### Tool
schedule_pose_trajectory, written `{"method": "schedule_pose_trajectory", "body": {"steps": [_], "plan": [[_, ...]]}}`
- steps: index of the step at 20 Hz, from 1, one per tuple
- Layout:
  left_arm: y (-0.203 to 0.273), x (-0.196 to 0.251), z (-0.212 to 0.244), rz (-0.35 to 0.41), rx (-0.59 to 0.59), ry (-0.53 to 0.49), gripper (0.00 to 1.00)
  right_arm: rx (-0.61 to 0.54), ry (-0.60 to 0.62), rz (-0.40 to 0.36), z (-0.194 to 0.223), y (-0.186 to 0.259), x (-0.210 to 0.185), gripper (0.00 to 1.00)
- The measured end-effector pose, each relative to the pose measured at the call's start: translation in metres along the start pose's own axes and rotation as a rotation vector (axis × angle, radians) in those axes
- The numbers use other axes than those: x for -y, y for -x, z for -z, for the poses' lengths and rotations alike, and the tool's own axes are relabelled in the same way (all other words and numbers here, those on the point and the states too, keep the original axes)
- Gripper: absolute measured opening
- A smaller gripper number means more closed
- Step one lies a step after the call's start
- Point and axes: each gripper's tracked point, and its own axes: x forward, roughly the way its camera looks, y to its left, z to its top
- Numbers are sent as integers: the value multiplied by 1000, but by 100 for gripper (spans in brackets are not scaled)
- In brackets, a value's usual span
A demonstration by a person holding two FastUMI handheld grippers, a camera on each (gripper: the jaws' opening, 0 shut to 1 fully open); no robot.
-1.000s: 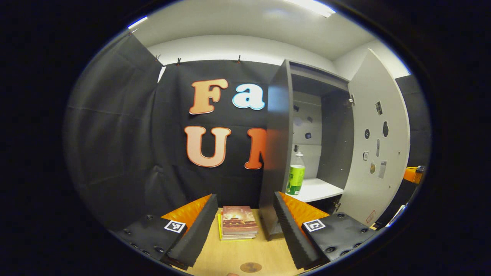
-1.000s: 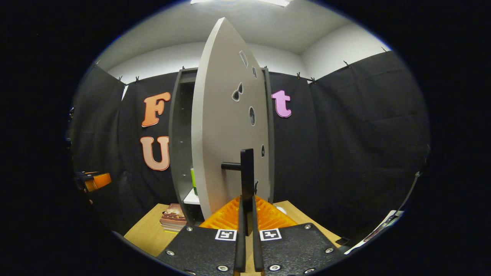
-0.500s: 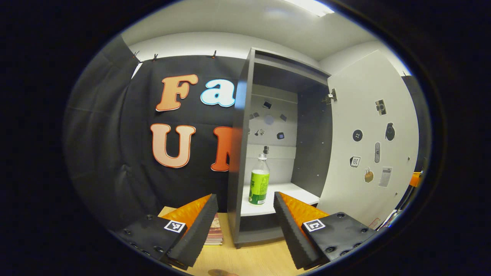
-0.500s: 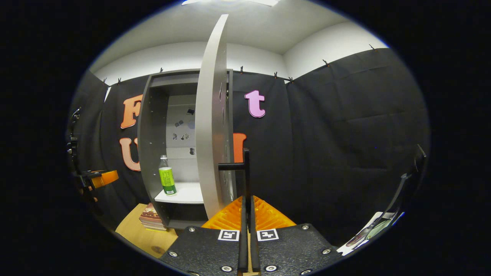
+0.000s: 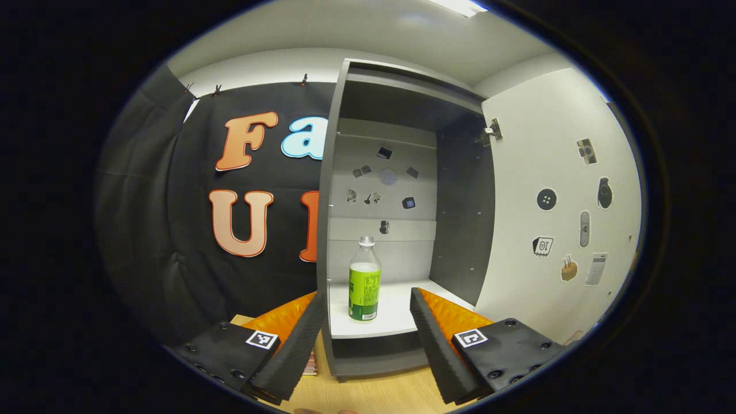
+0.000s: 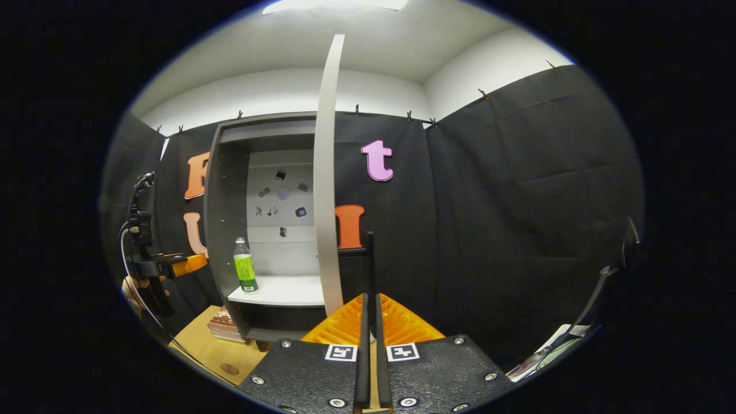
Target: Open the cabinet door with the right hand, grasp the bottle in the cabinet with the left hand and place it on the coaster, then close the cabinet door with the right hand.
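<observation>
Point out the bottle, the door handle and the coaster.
bottle point(image 5: 364, 286): left gripper view, on its label.
door handle point(image 6: 370, 264): right gripper view, on its upright bar.
coaster point(image 6: 229, 368): right gripper view, on its top face.

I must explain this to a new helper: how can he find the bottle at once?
Look at the tall grey cabinet against the black cloth wall, with its door swung wide open. On its white shelf stands one bottle, upright, near the shelf's left side. It is clear with a green label and a pale cap, and nothing else stands on that shelf.
</observation>
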Motion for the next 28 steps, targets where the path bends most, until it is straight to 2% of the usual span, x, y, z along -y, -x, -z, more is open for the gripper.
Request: {"method": "schedule_pose_trajectory", "body": {"steps": [3, 7, 9, 10, 12, 13, 15, 16, 17, 18, 19, 20, 22, 24, 25, 26, 28], "plan": [[-21, 8, 0, -11, 2, 3, 96, 2, 0, 32, 1, -4, 25, 5], [-53, 10, 7, -32, -1, -7, 96, -2, 4, 40, 3, -14, 37, 5], [-71, 12, 12, -39, -4, 2, 99, -3, 11, 51, 4, -21, 45, 10], [-79, 12, 16, -46, -12, 6, 96, 0, 13, 60, 3, -24, 50, 15], [-95, 8, 23, -67, -27, 6, 99, 10, 15, 77, -1, -29, 57, 23], [-100, 7, 25, -77, -29, 2, 93, 11, 14, 85, -1, -31, 63, 26], [-113, 7, 24, -89, -18, -20, 96, 8, 13, 95, 0, -37, 69, 31], [-121, 7, 24, -93, -13, -32, 95, 4, 11, 99, 1, -40, 71, 44], [-128, 7, 25, -97, -15, -40, 99, 1, 8, 102, 2, -45, 74, 46], [-134, 7, 27, -100, -16, -48, 96, 0, 5, 106, 3, -49, 76, 57], [-142, 4, 28, -110, -17, -61, 96, -3, 3, 111, 5, -53, 78, 63], [-149, 0, 29, -124, -17, -72, 96, -8, 1, 117, 7, -55, 81, 77], [-164, -1, 36, -121, -33, -71, 96, -11, -1, 130, 12, -52, 84, 88], [-173, 0, 42, -113, -48, -58, 96, -15, -2, 144, 11, -52, 87, 91], [-180, 0, 44, -111, -54, -55, 96, -17, -3, 153, 11, -51, 87, 96], [-187, -1, 46, -114, -60, -55, 96, -20, -7, 160, 12, -50, 88, 93], [-189, -10, 48, -173, -64, -78, 95, -24, -17, 171, 13, -49, 88, 93]]}}
